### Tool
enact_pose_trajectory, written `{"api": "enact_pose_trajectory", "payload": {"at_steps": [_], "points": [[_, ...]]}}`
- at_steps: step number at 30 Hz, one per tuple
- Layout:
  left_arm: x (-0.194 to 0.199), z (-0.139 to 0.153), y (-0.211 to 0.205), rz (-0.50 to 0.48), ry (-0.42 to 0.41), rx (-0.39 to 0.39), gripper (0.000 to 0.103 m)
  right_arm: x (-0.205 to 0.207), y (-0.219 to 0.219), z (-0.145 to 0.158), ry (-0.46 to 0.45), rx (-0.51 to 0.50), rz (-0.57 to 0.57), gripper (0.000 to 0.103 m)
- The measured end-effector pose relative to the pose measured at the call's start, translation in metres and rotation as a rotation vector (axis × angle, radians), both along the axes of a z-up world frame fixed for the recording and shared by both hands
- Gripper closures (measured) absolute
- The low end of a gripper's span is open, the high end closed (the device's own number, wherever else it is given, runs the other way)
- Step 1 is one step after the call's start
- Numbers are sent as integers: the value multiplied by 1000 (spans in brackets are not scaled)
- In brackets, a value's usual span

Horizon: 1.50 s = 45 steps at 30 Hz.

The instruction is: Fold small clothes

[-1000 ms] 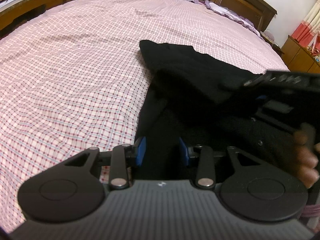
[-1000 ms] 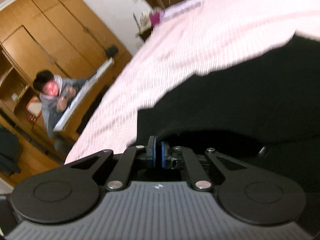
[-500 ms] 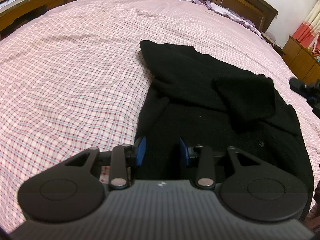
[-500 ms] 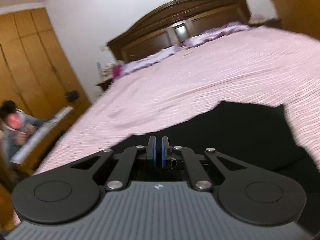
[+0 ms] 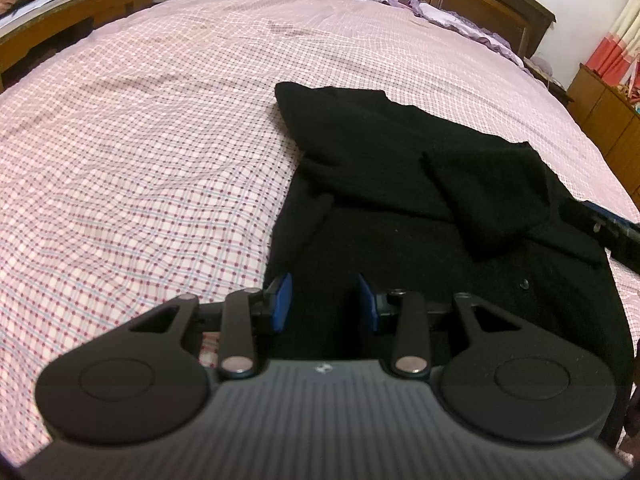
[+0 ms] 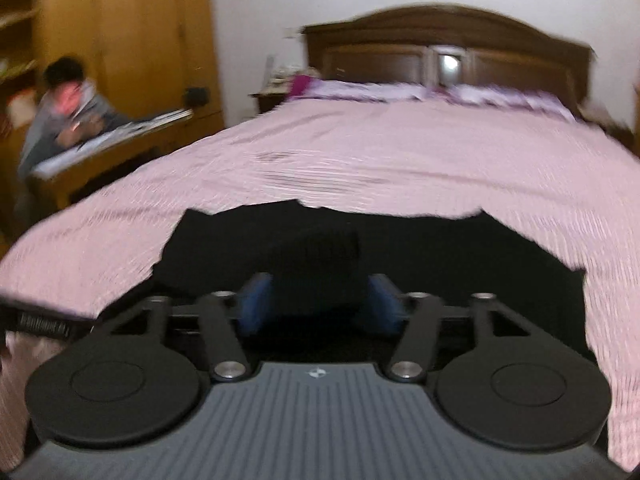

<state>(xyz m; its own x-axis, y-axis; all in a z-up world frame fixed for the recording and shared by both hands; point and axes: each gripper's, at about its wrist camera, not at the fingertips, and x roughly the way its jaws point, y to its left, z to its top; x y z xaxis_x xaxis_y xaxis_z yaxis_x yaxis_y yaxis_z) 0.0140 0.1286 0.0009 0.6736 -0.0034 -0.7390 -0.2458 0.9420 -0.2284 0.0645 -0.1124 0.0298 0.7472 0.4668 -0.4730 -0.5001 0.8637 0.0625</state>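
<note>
Jaws of both the left gripper (image 5: 325, 300) and right gripper (image 6: 318, 304) stand wide and empty, the black garment (image 5: 420, 200) spread just ahead of them, probably ready for gripping an edge.

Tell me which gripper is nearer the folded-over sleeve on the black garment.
Right. The right gripper hovers open just short of the sleeve; the left gripper sits back at the garment's near left edge.

pink check bedsheet (image 5: 160, 152); dark wood headboard (image 6: 448, 40); wardrobe (image 6: 132, 32); person at desk (image 6: 68, 116)
</note>
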Motion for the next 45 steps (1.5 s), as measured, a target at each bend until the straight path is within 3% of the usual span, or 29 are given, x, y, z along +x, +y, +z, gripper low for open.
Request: {"api": "enact_pose_trajectory", "payload": {"at_steps": [11,15,18,20,22,24,25,30,36,42,45], "points": [[-3,-1,0,-4,-4,-12,64,-18,58,-16,-112,-320,309,32],[-4,0,0,-3,-5,-15,64,-6,73,-34,-138,-459,365,32],[-4,0,1,-4,-5,-17,64,8,73,-46,-110,-484,372,32],[-4,0,1,-4,-6,-17,64,16,70,-48,-96,-460,367,37],[-4,-1,0,-7,-5,-14,64,20,69,-49,-94,-451,339,62],[-4,-1,0,-10,-6,-9,64,24,68,-46,-70,-436,308,82],[-4,-1,-1,-11,-7,-8,64,26,67,-43,-60,-416,284,88],[0,10,-2,-12,-31,10,64,33,49,-20,-38,-282,197,90],[17,31,-4,-28,-92,54,64,46,10,29,-3,-90,101,90],[44,46,-6,-38,-151,74,64,68,-44,79,73,82,-2,91],[57,47,-8,-46,-175,88,64,79,-78,97,152,158,-54,91]]}}
